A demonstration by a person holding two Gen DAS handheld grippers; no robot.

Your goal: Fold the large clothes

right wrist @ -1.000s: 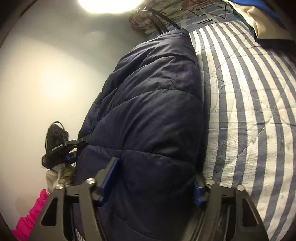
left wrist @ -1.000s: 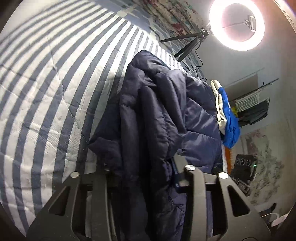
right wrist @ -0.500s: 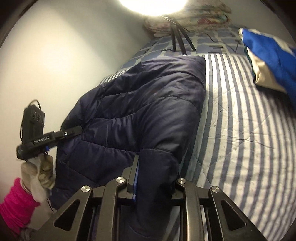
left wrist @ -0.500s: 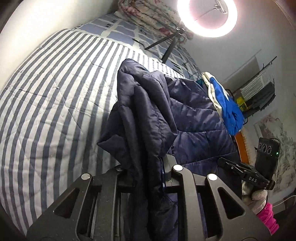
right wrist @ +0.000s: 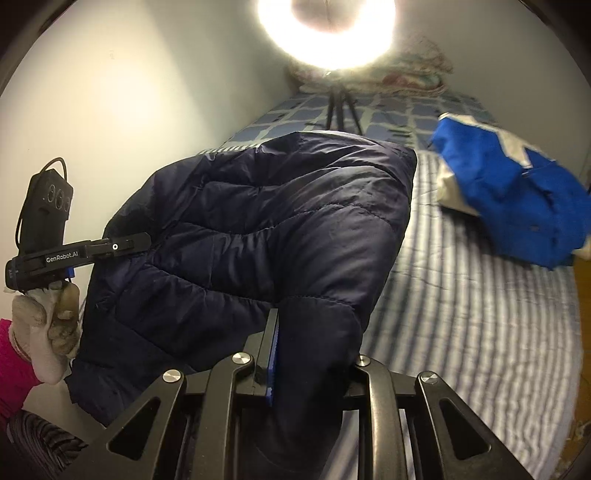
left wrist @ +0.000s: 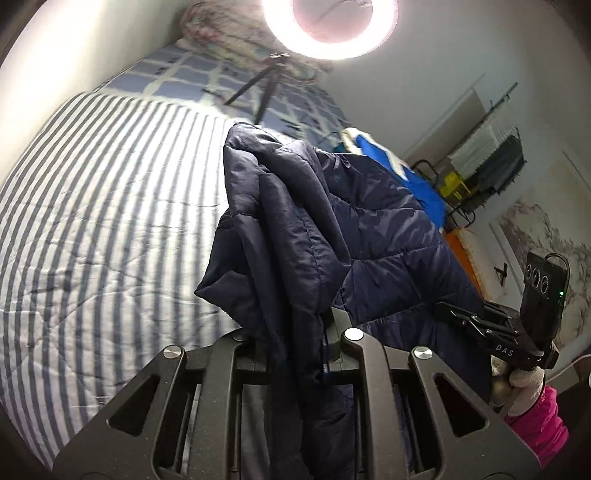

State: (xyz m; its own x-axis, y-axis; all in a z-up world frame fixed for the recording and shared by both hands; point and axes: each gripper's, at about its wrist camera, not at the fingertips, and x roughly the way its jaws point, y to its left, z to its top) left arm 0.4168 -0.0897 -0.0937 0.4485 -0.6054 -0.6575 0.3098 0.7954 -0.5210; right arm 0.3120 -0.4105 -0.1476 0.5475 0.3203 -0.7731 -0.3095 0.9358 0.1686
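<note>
Below both grippers spreads a striped bed [left wrist: 110, 229], wall along one side, ring light [left wrist: 328, 26] at its far end. Left gripper [left wrist: 295, 343] and right gripper [right wrist: 310, 354] each pinch the navy jacket [right wrist: 266, 229], jaws nearly closed. Beyond the right gripper, bare quilt runs to a blue garment [right wrist: 517, 192].

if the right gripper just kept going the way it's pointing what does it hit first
The navy jacket itself: the right gripper is already shut on a fold of it, and the bulk lies straight ahead. Beyond that, probably the striped bed cover.
</note>
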